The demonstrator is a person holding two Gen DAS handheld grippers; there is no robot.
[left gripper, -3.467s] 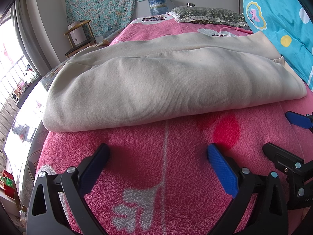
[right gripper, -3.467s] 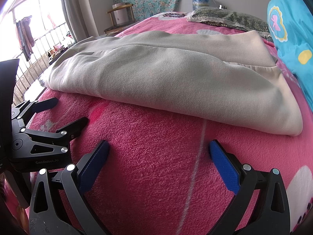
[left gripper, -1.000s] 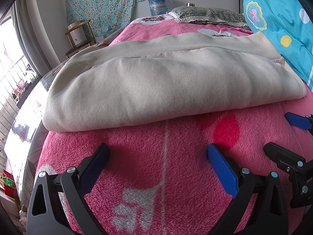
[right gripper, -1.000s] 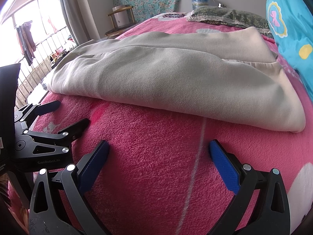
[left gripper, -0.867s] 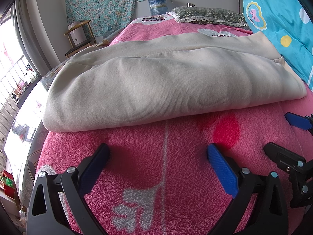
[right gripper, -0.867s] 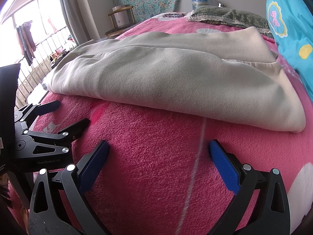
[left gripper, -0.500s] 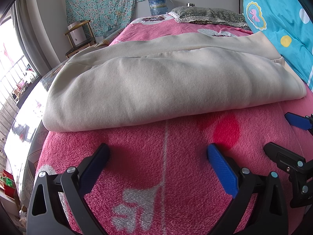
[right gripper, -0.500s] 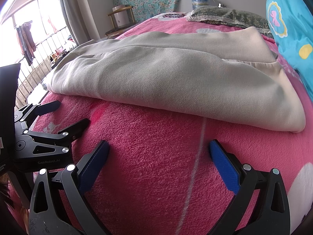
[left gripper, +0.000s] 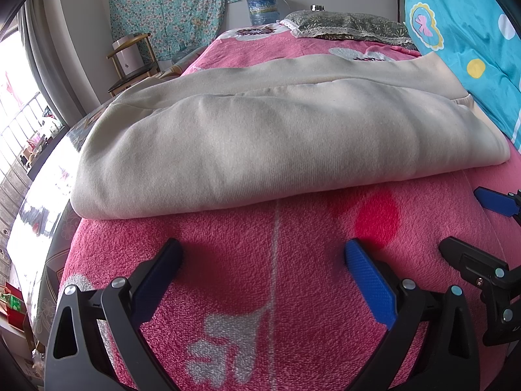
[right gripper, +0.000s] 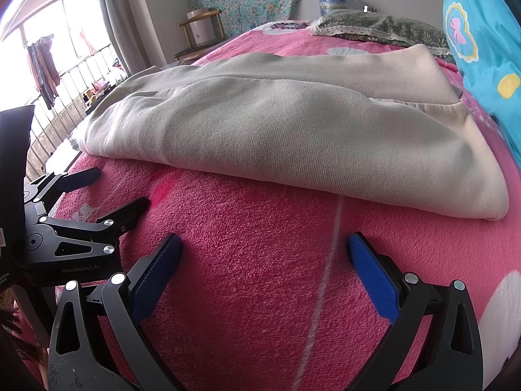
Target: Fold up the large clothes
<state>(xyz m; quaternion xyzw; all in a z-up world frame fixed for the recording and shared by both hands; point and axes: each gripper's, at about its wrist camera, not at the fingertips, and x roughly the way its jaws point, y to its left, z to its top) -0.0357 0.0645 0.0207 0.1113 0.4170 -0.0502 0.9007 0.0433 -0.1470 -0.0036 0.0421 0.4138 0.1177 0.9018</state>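
Observation:
A large cream garment (left gripper: 260, 143) lies folded in a long flat bundle across the pink blanket (left gripper: 276, 277), also in the right wrist view as the cream garment (right gripper: 276, 130). My left gripper (left gripper: 262, 254) hovers low over the blanket just in front of the fold, open, nothing between its blue pads. My right gripper (right gripper: 263, 254) sits beside it, open and empty too. Each gripper shows in the other's view: the right gripper (left gripper: 472, 224) at the right edge, the left gripper (right gripper: 114, 192) at the left edge.
A turquoise patterned quilt (left gripper: 472, 49) is piled along the bed's right side. A grey-green pillow (left gripper: 348, 26) lies at the head. Beyond the left bed edge stand a wooden chair (left gripper: 133, 65) with a box, a water jug (left gripper: 263, 8) and a window with railings (right gripper: 65, 65).
Over the last second nothing has visibly moved. Since 3.5 s ago the right wrist view has shifted slightly, while the left has stayed put.

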